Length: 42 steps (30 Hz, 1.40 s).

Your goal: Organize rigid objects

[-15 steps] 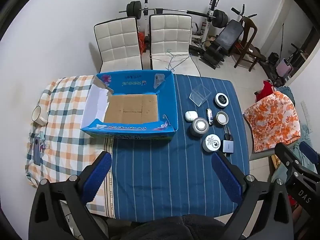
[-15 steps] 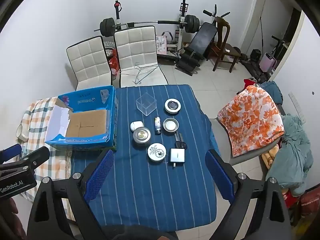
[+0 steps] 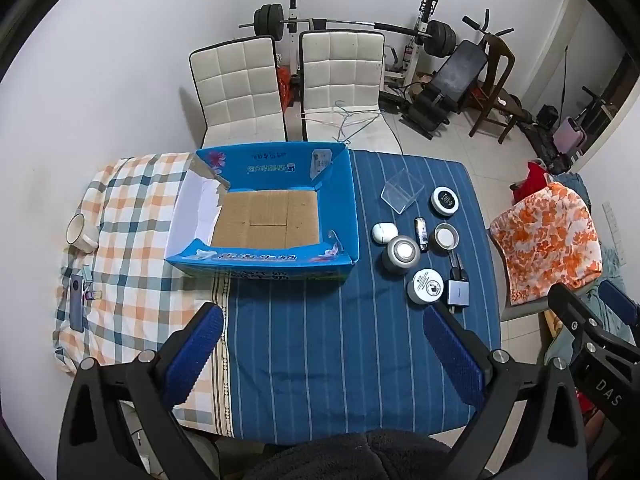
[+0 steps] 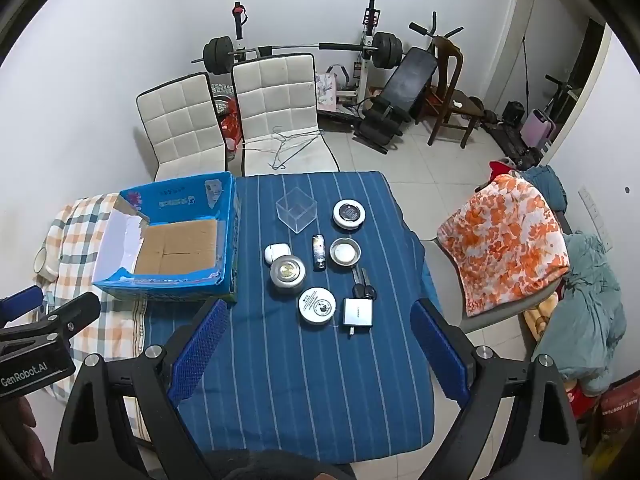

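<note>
- While I hold both high above the bench (image 4: pixel 320 380), my left hand-held gripper (image 3: pixel 320 360) and right hand-held gripper (image 4: pixel 320 352) are spread wide, gripping nothing.
- Small rigid items, among them a clear plastic cube (image 4: pixel 296 209) and a round white tin (image 4: pixel 317 305), sit clustered right of the open blue cardboard box (image 4: pixel 168 248), which holds nothing.

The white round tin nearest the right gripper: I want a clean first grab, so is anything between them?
Nothing visible. The right gripper, open, faces the white round tin across bare blue striped cloth; the grey charger lies beside the tin, not in front.
</note>
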Each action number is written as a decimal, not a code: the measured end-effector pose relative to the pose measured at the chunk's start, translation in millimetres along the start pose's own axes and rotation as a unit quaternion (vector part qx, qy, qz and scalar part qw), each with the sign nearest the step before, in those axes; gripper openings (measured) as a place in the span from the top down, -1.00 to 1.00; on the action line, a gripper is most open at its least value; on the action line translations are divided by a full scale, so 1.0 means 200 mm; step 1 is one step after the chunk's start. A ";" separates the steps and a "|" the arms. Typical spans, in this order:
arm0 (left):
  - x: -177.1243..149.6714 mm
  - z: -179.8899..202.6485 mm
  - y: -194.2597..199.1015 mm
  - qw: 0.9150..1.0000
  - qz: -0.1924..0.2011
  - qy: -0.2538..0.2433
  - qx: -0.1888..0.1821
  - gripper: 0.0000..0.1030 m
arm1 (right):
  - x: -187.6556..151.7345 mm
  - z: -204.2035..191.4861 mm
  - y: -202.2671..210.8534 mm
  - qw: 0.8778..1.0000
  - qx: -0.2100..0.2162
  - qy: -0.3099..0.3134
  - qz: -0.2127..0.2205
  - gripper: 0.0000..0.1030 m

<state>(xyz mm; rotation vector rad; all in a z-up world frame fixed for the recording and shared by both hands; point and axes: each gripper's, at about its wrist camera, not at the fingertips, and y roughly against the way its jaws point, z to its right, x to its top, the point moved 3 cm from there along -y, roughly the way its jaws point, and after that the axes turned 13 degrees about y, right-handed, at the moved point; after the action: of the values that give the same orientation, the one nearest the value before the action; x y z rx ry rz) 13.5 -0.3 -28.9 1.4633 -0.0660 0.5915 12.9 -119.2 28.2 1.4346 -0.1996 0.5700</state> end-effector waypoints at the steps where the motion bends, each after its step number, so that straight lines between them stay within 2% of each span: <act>1: 0.00 0.00 0.00 1.000 0.000 0.000 0.001 -0.99 | 0.00 0.00 0.00 1.000 -0.001 0.000 -0.001 -0.84; 7: 0.01 -0.07 0.04 1.000 0.003 0.001 0.002 -0.99 | 0.00 -0.02 -0.01 1.000 0.000 0.001 -0.003 -0.84; 42: 0.03 -0.01 0.04 1.000 0.012 -0.003 -0.001 -0.99 | 0.03 0.00 0.05 1.000 -0.013 -0.008 0.013 -0.84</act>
<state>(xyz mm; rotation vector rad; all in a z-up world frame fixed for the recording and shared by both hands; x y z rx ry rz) 14.6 4.5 -18.5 1.4645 -0.0882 0.6070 13.7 -118.0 39.0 1.4136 -0.2370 0.5754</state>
